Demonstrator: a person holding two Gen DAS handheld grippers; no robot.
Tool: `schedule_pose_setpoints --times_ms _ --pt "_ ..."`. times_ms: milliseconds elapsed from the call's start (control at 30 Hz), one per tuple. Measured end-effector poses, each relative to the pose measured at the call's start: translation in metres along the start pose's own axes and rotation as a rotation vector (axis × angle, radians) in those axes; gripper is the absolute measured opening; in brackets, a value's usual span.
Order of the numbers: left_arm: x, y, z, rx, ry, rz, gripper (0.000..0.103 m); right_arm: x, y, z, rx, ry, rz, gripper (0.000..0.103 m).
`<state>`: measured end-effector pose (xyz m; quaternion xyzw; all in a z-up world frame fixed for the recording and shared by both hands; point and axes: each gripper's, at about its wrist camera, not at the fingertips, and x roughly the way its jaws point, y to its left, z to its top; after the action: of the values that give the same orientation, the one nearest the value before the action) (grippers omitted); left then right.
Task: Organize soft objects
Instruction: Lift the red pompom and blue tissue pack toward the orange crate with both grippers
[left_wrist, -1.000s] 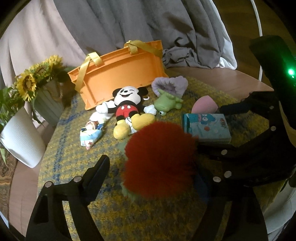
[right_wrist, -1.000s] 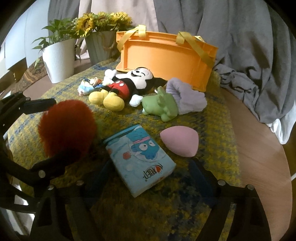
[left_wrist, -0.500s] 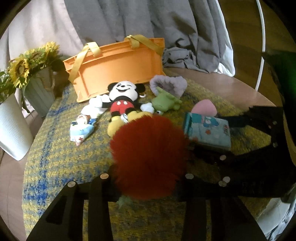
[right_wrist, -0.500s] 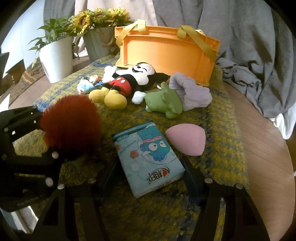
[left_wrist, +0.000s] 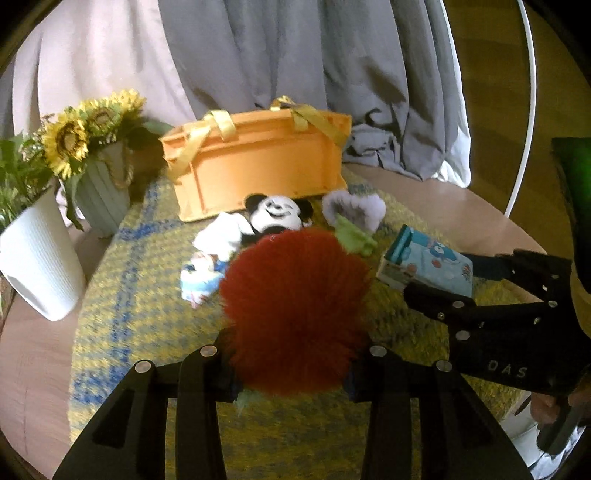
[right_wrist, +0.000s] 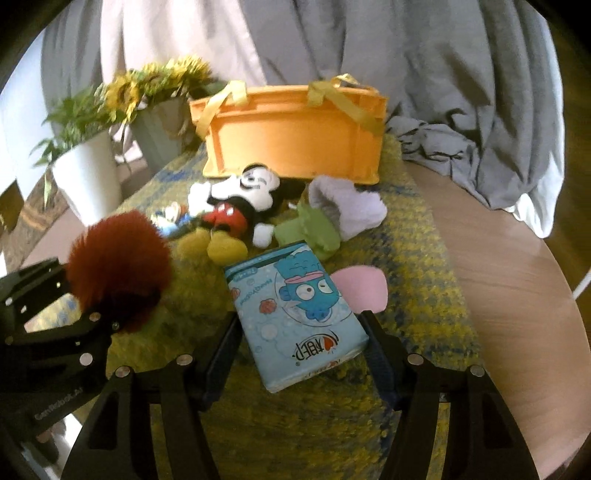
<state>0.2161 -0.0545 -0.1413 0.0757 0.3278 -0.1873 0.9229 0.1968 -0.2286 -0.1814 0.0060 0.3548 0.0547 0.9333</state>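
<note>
My left gripper (left_wrist: 291, 373) is shut on a fluffy red pom-pom (left_wrist: 295, 310), lifted off the yellow-blue mat (left_wrist: 140, 302). My right gripper (right_wrist: 301, 343) is shut on a light blue tissue pack (right_wrist: 295, 317) with a cartoon fish, raised above the mat. The orange bin (right_wrist: 295, 133) with yellow handles stands at the back. In front of it lie a mouse plush (right_wrist: 240, 206), a green and lilac plush (right_wrist: 332, 214), a small blue-white toy (left_wrist: 201, 277) and a pink sponge (right_wrist: 365, 288). The pom-pom (right_wrist: 118, 266) and left gripper (right_wrist: 96, 325) also show at the right wrist view's left.
A white plant pot (left_wrist: 37, 262) and a grey pot of sunflowers (left_wrist: 99, 184) stand at the back left. Grey and pale cloth (left_wrist: 332, 74) hangs behind the bin. The round wooden table (right_wrist: 517, 295) shows bare at the right of the mat.
Both grippers closed, the left on the pom-pom and the right on the tissue pack, then both rose off the mat with their loads and rolled slightly.
</note>
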Motion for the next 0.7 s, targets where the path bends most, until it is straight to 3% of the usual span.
schedule_pose_setpoints --times_ms 700 --pt "-0.042 0.069 0.063 0.006 -0.153 -0.054 0.039 -0.042 0.044 0.068 0.163 -0.167 -0.033 0.065"
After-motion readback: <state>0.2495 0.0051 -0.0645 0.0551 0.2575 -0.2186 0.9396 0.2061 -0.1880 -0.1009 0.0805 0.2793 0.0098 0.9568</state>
